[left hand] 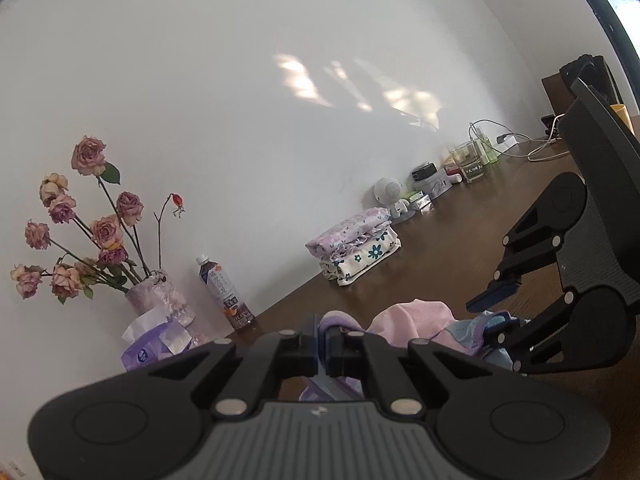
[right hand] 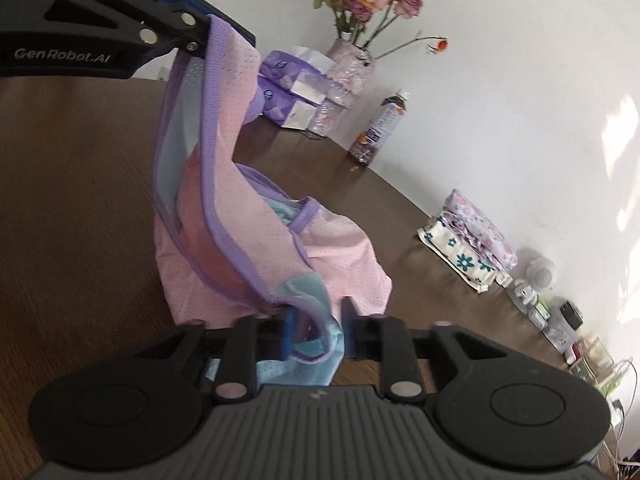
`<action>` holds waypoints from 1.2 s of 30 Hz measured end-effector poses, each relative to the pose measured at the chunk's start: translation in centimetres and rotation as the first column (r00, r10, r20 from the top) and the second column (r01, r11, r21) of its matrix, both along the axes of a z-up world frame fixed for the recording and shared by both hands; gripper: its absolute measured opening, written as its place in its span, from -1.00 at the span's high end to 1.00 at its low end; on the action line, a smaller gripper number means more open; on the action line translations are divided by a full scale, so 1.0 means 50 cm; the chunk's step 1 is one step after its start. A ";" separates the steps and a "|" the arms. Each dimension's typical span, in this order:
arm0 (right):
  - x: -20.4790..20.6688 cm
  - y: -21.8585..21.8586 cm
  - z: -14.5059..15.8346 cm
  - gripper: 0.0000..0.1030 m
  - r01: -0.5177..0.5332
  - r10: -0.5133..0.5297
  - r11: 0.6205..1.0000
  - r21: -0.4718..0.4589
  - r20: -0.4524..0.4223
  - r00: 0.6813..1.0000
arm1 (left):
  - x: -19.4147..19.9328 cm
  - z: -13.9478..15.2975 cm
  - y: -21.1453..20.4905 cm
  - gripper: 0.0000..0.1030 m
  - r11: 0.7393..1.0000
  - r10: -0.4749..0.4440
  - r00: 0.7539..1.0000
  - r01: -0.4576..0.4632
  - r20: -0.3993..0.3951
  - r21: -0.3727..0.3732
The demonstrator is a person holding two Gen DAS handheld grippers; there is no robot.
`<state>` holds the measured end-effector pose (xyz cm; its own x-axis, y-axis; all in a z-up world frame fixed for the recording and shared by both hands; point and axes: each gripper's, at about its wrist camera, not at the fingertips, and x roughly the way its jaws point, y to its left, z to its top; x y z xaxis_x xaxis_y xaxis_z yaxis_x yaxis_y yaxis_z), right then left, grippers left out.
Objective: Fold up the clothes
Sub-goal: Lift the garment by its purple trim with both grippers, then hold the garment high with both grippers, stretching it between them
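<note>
A pink mesh garment (right hand: pixel 240 240) with purple trim and light blue panels hangs over the brown table (right hand: pixel 72 200), its lower part bunched on the wood. In the right wrist view my left gripper (right hand: pixel 202 30) is at the upper left, shut on the garment's purple edge and holding it up. That same pinch shows in the left wrist view, where the left gripper (left hand: pixel 322 346) has purple cloth between its fingers. My right gripper (right hand: pixel 318 332) stands open with a light blue fold lying between its fingers. It also shows at the right as the right gripper (left hand: pixel 494 312), beside the garment (left hand: pixel 416 320).
A folded stack of flowered cloth (right hand: pixel 468 240) lies near the wall. A vase of dried roses (right hand: pixel 348 64), tissue packs (right hand: pixel 288 88) and a drink bottle (right hand: pixel 380 124) stand along the table's back edge. Small items and cables (left hand: pixel 472 164) crowd the far end, by a black chair (left hand: pixel 600 184).
</note>
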<state>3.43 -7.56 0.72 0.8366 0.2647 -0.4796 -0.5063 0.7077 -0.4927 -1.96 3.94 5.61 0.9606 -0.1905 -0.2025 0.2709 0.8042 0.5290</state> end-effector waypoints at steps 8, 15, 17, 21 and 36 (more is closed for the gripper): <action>0.011 -0.121 0.084 0.98 0.174 -0.183 0.926 0.336 -0.006 0.983 | 0.039 -0.066 0.034 0.83 0.997 0.078 0.981 -0.082 -0.177 -0.014; -0.017 -0.175 0.114 0.98 0.229 -0.265 0.829 0.509 -0.003 0.964 | 0.060 -0.106 0.014 0.74 0.995 0.031 0.952 -0.059 -0.303 -0.081; -0.022 -0.182 0.115 0.98 0.241 -0.279 0.819 0.521 -0.005 0.960 | 0.062 -0.108 0.013 0.74 0.992 0.016 0.945 -0.056 -0.327 -0.114; -0.018 -0.200 0.110 0.98 0.267 -0.300 0.797 0.542 -0.029 0.953 | 0.066 -0.105 0.016 0.82 0.989 0.013 0.940 -0.064 -0.342 -0.137; 0.114 -0.146 0.555 0.98 0.126 -0.377 0.803 0.582 0.333 0.864 | 0.194 0.454 0.028 0.98 0.993 0.104 0.952 -0.085 0.289 -0.077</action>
